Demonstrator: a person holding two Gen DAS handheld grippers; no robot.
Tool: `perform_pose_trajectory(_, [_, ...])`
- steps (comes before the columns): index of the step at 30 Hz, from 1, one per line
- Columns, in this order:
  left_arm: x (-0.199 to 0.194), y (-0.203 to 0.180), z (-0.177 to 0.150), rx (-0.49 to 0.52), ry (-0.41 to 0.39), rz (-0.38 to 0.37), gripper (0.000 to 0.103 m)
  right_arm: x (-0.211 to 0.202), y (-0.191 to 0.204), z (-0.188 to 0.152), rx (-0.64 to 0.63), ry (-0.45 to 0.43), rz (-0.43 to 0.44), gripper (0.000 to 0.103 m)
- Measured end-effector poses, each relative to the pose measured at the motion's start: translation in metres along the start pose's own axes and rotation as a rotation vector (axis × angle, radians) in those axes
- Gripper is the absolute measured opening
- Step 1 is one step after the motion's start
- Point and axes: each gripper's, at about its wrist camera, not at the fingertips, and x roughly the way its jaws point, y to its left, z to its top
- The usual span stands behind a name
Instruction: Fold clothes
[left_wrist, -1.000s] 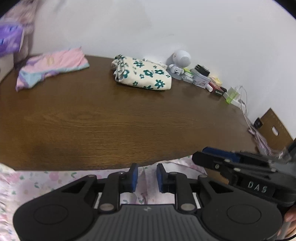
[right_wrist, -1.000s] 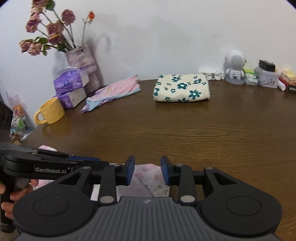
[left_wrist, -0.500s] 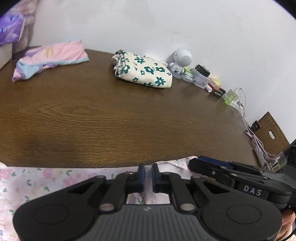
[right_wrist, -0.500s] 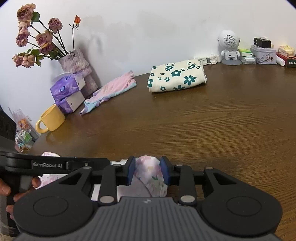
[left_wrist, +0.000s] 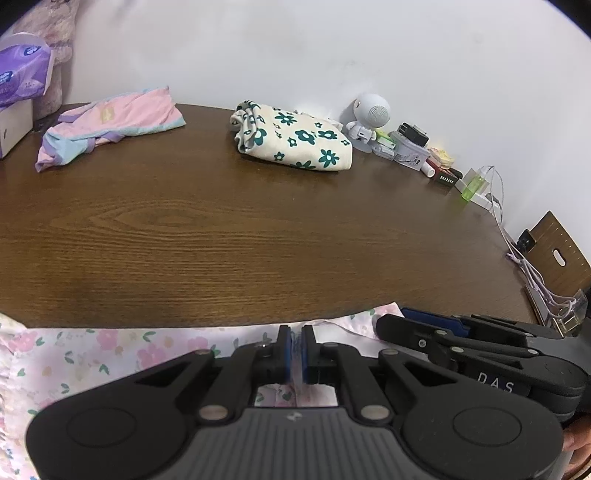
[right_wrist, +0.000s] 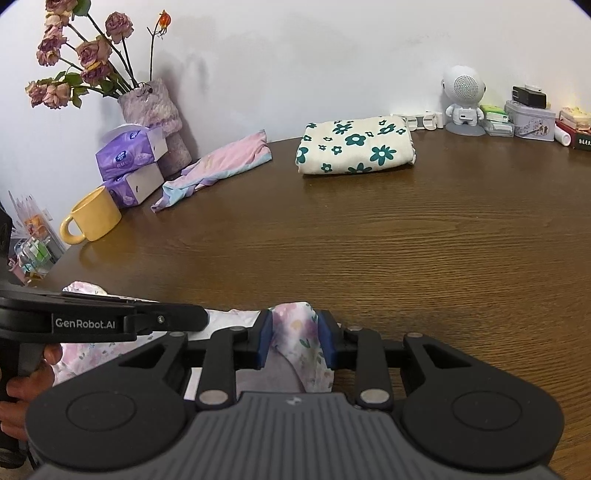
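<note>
A pale pink floral garment (left_wrist: 110, 354) lies at the near edge of the brown table (left_wrist: 258, 229). My left gripper (left_wrist: 295, 345) is shut on its edge; thin cloth shows between the blue pads. My right gripper (right_wrist: 293, 332) has a bunched fold of the same garment (right_wrist: 295, 332) between its pads, the jaws still somewhat apart. Each gripper shows in the other's view, side by side: the right gripper in the left wrist view (left_wrist: 461, 339), the left gripper in the right wrist view (right_wrist: 110, 319).
A folded cream cloth with teal flowers (right_wrist: 354, 149) and a crumpled pink-blue garment (right_wrist: 218, 166) lie at the back. Tissue boxes (right_wrist: 129, 162), a vase (right_wrist: 151, 118), a yellow mug (right_wrist: 94, 216), a white robot figure (right_wrist: 463, 99), small boxes (right_wrist: 528, 118) line the wall.
My left gripper closed from open onto the floral garment's edge. The cloth has risen between my right gripper's pads. Both grippers moved forward over the table edge.
</note>
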Motion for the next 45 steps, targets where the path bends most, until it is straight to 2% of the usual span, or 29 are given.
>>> perform_pose_trajectory(9, [0.000, -0.003, 0.000, 0.021, 0.001, 0.005, 0.007, 0.001, 0.002, -0.002, -0.011, 0.002, -0.016, 0.028])
perform_pose_trajectory(14, [-0.014, -0.009, 0.000, 0.050, -0.033, 0.022, 0.028, -0.011, 0.001, -0.001, -0.001, -0.033, -0.003, 0.030])
perform_pose_trajectory(18, [-0.032, -0.016, -0.009, 0.117, -0.083, 0.068, 0.034, -0.024, 0.002, -0.001, -0.009, -0.076, -0.007, 0.034])
perform_pose_trajectory(21, [-0.040, -0.023, -0.025, 0.170, -0.091, 0.095, 0.034, -0.028, 0.003, -0.002, -0.014, -0.088, -0.011, 0.034])
perform_pose_trajectory(24, [-0.043, -0.027, -0.041, 0.186, -0.081, 0.079, 0.034, -0.030, 0.003, -0.004, -0.019, -0.096, -0.016, 0.034])
perform_pose_trajectory(27, [-0.046, -0.025, -0.049, 0.175, -0.071, 0.046, 0.033, -0.030, 0.001, -0.005, -0.010, -0.093, -0.020, 0.034])
perform_pose_trajectory(30, [-0.049, -0.019, -0.051, 0.154, -0.083, 0.052, 0.031, -0.032, 0.001, -0.006, -0.004, -0.095, -0.029, 0.034])
perform_pose_trajectory(34, [-0.049, -0.015, -0.052, 0.138, -0.073, 0.012, 0.019, -0.038, 0.004, -0.008, -0.022, -0.111, -0.046, 0.033])
perform_pose_trajectory(38, [-0.045, -0.018, -0.054, 0.150, -0.065, -0.006, 0.013, -0.043, 0.009, -0.012, -0.042, -0.121, -0.052, 0.032])
perform_pose_trajectory(40, [-0.040, -0.018, -0.054, 0.149, -0.052, -0.001, 0.011, -0.042, 0.011, -0.014, -0.053, -0.107, -0.044, 0.027])
perform_pose_trajectory(45, [-0.032, -0.013, -0.054, 0.122, -0.017, -0.003, 0.011, -0.032, 0.016, -0.018, -0.077, -0.050, -0.051, 0.024])
